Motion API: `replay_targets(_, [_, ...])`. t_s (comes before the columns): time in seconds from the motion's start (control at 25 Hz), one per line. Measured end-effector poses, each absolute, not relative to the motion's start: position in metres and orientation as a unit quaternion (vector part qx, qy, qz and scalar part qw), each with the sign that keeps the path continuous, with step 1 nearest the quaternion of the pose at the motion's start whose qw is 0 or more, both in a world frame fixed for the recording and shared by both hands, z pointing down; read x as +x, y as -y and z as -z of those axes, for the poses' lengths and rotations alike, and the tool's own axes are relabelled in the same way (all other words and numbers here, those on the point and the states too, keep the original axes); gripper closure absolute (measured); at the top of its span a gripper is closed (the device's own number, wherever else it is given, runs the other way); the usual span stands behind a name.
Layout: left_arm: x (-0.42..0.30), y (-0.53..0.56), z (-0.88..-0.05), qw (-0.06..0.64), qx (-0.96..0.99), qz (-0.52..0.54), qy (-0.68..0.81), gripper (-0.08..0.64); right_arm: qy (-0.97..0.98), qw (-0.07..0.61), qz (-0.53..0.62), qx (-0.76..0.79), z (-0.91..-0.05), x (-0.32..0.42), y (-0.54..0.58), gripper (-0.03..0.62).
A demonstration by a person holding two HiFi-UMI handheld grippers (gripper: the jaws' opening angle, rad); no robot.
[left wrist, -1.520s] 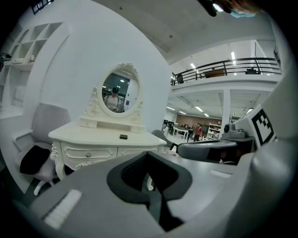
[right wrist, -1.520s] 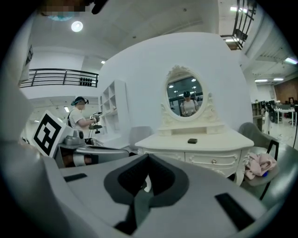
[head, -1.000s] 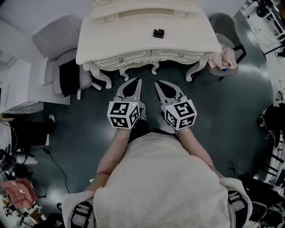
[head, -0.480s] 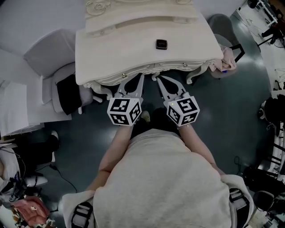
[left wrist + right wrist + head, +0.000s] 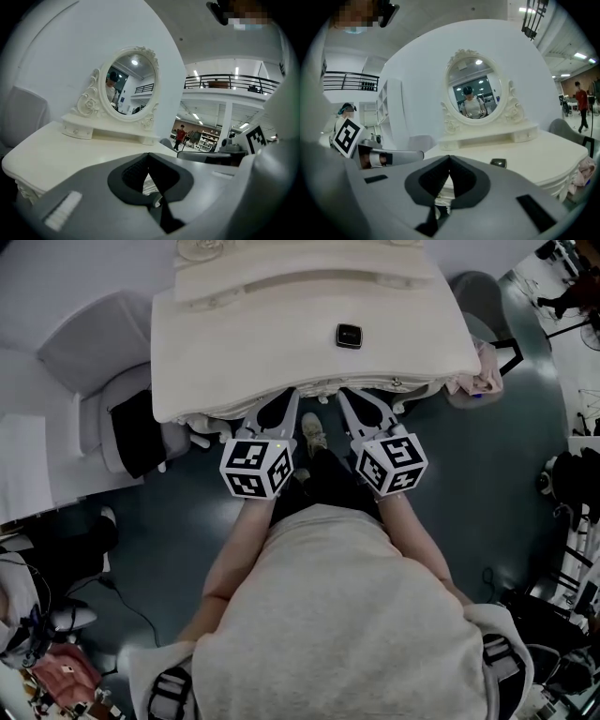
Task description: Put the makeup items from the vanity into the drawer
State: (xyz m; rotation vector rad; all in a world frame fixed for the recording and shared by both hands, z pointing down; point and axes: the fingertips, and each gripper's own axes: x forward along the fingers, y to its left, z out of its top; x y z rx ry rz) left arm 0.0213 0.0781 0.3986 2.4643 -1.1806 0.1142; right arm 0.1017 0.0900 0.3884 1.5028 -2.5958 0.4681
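A white table (image 5: 234, 343) stands by the wall (image 5: 61, 51), a dark compact (image 5: 349, 335) lying alone near its middle. Left tool (image 5: 292, 397) and right tool (image 5: 341, 396), both clenched and empty, point at its front edge. The drawer (image 5: 380, 384) likely wants pulling open first, straight and level.

I note the vanity (image 5: 281, 343) top as smooth, cream and satin-painted. Its mirror (image 5: 474, 93) has a carved frame in the same finish. The compact (image 5: 349, 335) shows a dark, glossy casing. The left gripper (image 5: 149, 154) and right gripper (image 5: 450, 157) read as matt grey plastic, with dark ribbed pads (image 5: 133, 174). The floor (image 5: 187, 521) is dark and faintly glossy.
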Motion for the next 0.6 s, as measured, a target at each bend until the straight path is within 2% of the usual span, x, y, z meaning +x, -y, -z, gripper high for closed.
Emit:
replay_targets(0.32, [0.022,-0.006,-0.409,0.211,0.879,-0.052,0.425,0.551,0.866,0.044,-0.138,0.479,-0.380,0.110,0.004,0.584])
replay_targets(0.6, [0.021,0.071,-0.400,0.202,0.872,-0.052,0.443,0.551,0.886,0.069,-0.133,0.440,-0.381,0.104,0.081,0.584])
